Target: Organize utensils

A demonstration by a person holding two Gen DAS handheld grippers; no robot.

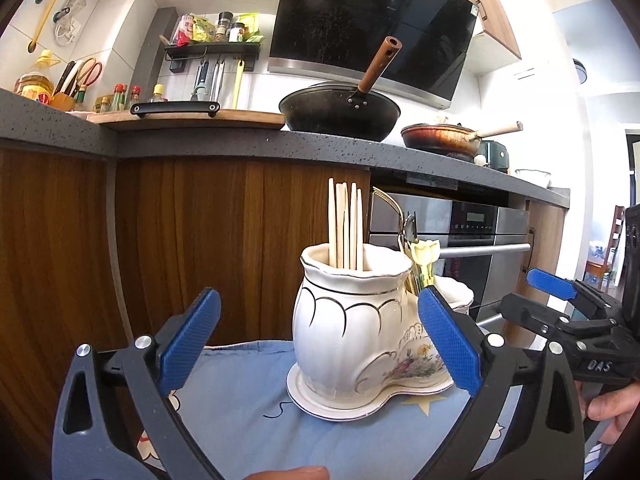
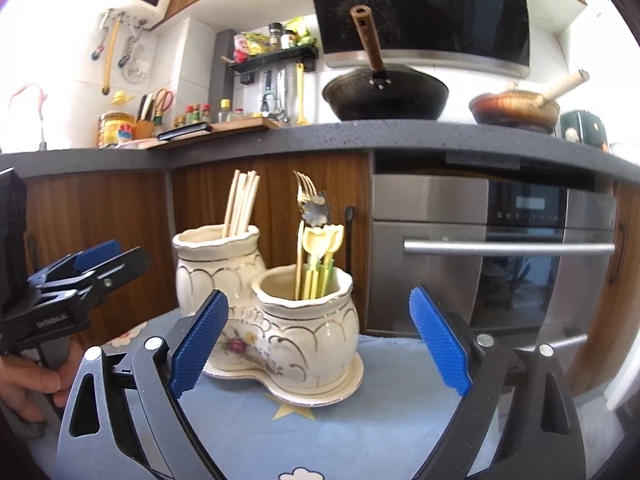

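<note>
Chopsticks [image 1: 345, 226] stand in one pot of the ceramic twin-pot holder [image 2: 280, 320]; fork [image 2: 306, 196] and plastic cutlery [image 2: 322, 256] fill the other, sorted by kind. Left gripper [image 1: 320, 344] and right gripper [image 2: 320, 344] hang open and empty, so the sorting looks done.

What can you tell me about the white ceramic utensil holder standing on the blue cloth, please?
The utensil holder looks like glazed cream-white ceramic: two joined jars with wavy rims, gold scallop lines and a painted flower spray, on one shared saucer-like base. It stands upright on the blue cloth. One jar holds pale chopsticks; the other holds a gold fork, a spoon and yellow-green plastic utensils. Neither open gripper touches it.
</note>
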